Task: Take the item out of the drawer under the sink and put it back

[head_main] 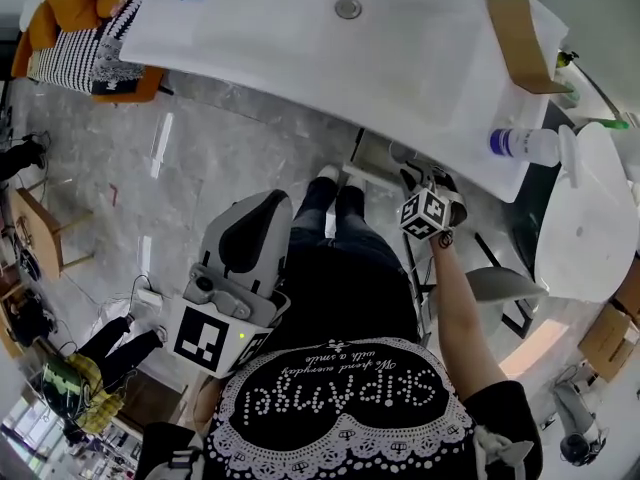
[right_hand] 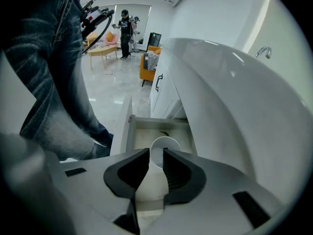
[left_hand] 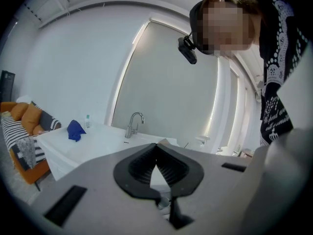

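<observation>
One empty cup (right_hand: 164, 149) over open drawer (right_hand: 145, 132)

Glossy grey marble floor (head_main: 240, 138), white walls (left_hand: 68, 77), an orange sofa (head_main: 72, 8) (striped throw (head_main: 85, 48) on it) at one side.

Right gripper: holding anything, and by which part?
Right gripper holds a white cup, jaws clamped across its side wall just below the rim, above the open drawer. Left gripper is shut and empty.
</observation>
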